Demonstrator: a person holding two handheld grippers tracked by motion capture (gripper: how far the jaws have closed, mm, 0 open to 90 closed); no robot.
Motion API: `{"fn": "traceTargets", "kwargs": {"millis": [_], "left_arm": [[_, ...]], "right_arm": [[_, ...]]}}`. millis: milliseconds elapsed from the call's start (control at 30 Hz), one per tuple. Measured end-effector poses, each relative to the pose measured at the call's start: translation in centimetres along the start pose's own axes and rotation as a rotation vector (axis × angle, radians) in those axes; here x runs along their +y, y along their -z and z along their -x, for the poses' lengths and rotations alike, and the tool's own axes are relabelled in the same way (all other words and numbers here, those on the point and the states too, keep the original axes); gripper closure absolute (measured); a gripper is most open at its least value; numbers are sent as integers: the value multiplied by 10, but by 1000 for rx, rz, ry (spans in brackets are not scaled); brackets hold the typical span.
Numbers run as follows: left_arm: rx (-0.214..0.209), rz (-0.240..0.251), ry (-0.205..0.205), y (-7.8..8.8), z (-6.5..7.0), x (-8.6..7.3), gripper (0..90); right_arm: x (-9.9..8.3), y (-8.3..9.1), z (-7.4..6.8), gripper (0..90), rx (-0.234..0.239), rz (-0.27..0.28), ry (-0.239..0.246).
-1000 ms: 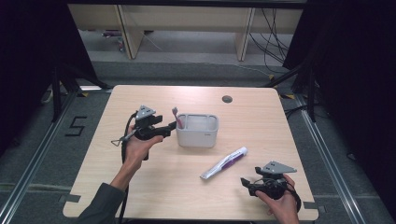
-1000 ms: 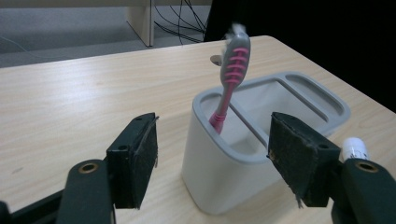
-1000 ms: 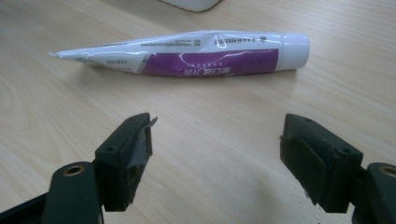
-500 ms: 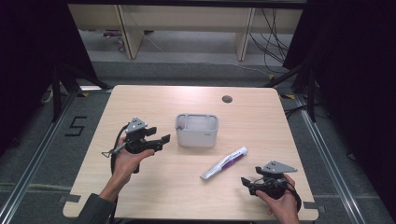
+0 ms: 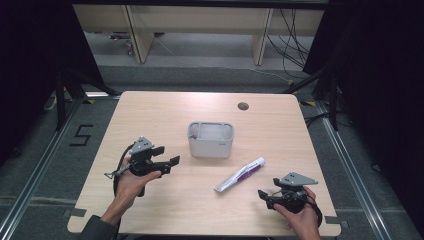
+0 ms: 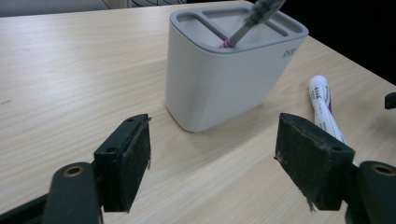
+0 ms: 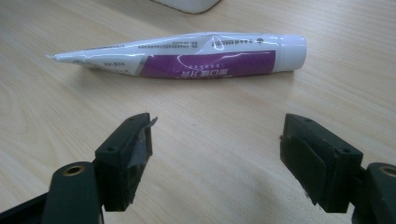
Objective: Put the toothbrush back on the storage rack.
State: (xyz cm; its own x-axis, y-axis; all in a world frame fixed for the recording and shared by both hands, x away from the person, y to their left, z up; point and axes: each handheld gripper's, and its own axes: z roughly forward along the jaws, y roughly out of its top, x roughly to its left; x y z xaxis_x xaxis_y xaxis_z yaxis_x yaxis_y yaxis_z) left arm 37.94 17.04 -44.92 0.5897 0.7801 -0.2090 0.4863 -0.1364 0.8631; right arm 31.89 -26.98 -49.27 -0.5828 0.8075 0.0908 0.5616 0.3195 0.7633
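Toothpaste tube (image 7: 187, 58) lay flat on the table (image 5: 165, 107) just ahead of the right gripper (image 7: 217, 154), whose jaws stood wide and empty. Jaws of the left gripper (image 6: 212, 161), just opening further, gaped empty before the grey holder (image 6: 233, 70) with a toothbrush (image 6: 252, 18) inside.
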Motion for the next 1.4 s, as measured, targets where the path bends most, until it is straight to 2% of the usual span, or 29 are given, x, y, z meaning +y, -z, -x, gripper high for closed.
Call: {"fn": "traceTargets", "kwargs": {"millis": [167,333,367,467,600,767,833,867,1067,1100,1167,1267,1300,1333,1367,1400], "left_arm": [[-7,-14,-10,3,1,-10,249],[0,-24,-8,7,2,-19,240],[1,-16,-10,8,2,-21,240],[7,-19,-28,11,3,-27,238],[8,-34,-42,16,3,-39,231],[9,-46,-35,21,2,-51,221],[0,-57,-32,23,3,-54,212],[-8,-65,-39,24,3,-57,209],[-20,-72,-51,27,5,-65,193],[-20,-67,-47,27,5,-66,193],[-14,-77,-54,29,4,-69,192],[-13,-95,-48,32,4,-75,193],[-10,-97,-45,33,4,-76,194],[-13,-103,-49,34,4,-78,196],[-12,-106,-44,35,4,-80,196],[-19,-114,-47,35,4,-82,196]], "right_arm": [[0,-1,0,262,12,-3,5],[0,0,0,262,0,-5,-5],[0,0,-3,262,-1,-12,-28],[1,0,0,262,-6,-3,9],[1,0,0,262,-7,-1,11],[1,1,0,261,-12,0,19],[1,1,0,262,-23,10,23],[2,1,0,262,-4,4,16],[2,2,0,262,-13,16,22],[2,2,-2,262,-7,11,-1],[2,2,-1,262,-11,15,14],[3,2,-2,276,-3,11,-5],[4,3,0,304,-15,22,35],[4,3,0,306,-9,22,33],[4,4,-2,307,-2,12,9],[5,4,0,307,-9,26,33]]}}
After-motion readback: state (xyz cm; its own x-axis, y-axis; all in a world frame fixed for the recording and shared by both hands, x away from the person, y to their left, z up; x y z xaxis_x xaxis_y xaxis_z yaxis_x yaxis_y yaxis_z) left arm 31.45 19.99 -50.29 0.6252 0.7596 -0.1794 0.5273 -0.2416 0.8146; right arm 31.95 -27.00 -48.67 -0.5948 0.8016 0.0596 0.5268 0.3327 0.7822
